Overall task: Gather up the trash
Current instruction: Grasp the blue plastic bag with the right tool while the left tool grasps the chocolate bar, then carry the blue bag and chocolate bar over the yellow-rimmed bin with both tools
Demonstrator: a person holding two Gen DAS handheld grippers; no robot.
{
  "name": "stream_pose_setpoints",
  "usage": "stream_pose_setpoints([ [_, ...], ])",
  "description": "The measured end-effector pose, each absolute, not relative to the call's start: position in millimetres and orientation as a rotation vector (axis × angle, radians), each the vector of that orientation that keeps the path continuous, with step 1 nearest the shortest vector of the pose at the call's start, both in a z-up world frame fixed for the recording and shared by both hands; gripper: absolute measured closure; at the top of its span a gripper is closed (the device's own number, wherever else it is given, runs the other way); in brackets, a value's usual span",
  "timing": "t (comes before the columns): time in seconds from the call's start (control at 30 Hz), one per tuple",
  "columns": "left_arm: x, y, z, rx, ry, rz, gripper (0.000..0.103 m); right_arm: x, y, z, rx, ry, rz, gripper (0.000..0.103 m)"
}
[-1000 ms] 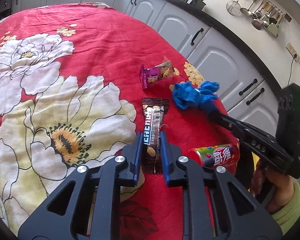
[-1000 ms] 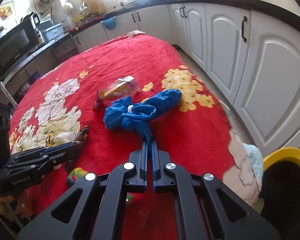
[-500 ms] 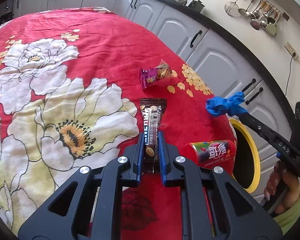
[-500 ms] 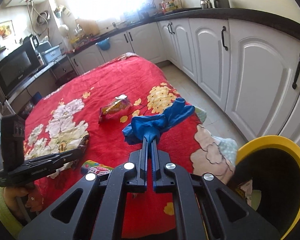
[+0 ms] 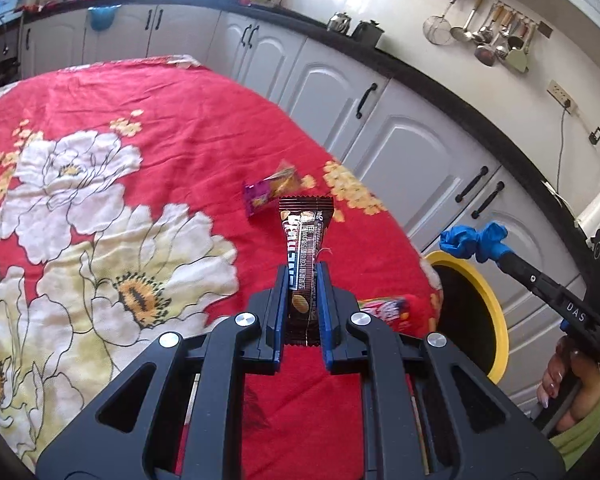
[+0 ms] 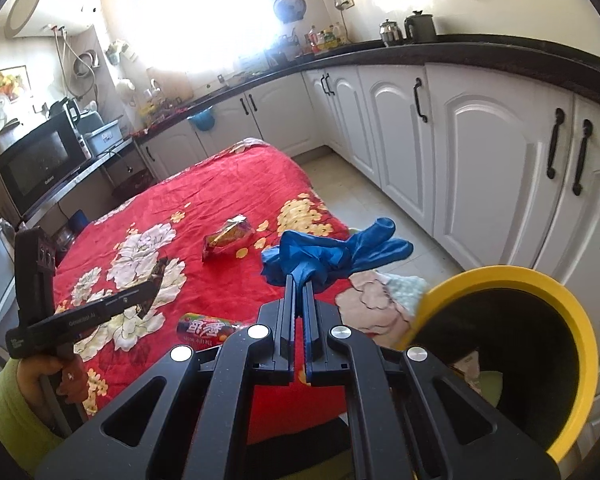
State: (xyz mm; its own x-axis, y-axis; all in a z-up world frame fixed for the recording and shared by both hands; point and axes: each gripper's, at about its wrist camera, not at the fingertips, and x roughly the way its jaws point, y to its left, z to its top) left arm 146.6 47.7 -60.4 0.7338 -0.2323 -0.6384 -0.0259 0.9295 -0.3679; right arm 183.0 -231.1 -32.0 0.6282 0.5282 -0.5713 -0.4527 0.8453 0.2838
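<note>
My left gripper is shut on a dark brown snack-bar wrapper, lifted off the red flowered cloth. My right gripper is shut on a crumpled blue glove, held in the air past the table's edge, left of and above the yellow-rimmed bin. In the left wrist view the glove hangs just above the bin's rim. A purple snack packet and a red candy tube lie on the cloth; both show in the right wrist view too, packet and tube.
White cabinets with black handles run along the table's far side under a dark counter. A microwave stands beyond the table's left end. Tiled floor lies between table and cabinets. A hand in a green sleeve holds the right gripper.
My right gripper carried the blue glove up off the cloth and over to the bin. My left gripper closed on the brown wrapper and raised it clear of the cloth.
</note>
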Motion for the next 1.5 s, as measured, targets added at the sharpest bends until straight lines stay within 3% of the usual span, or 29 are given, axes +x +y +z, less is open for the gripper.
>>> stream_pose_setpoints([
  [0.73, 141, -24, -24, -0.288, 0.675, -0.249, 0.095, 142, -310, -22, 0.155, 0.642, 0.47, 0.1],
  [1.5, 177, -142, -35, -0.169, 0.737, -0.432, 0.094, 133, -369, -68, 0.239, 0.725, 0.377, 0.1],
])
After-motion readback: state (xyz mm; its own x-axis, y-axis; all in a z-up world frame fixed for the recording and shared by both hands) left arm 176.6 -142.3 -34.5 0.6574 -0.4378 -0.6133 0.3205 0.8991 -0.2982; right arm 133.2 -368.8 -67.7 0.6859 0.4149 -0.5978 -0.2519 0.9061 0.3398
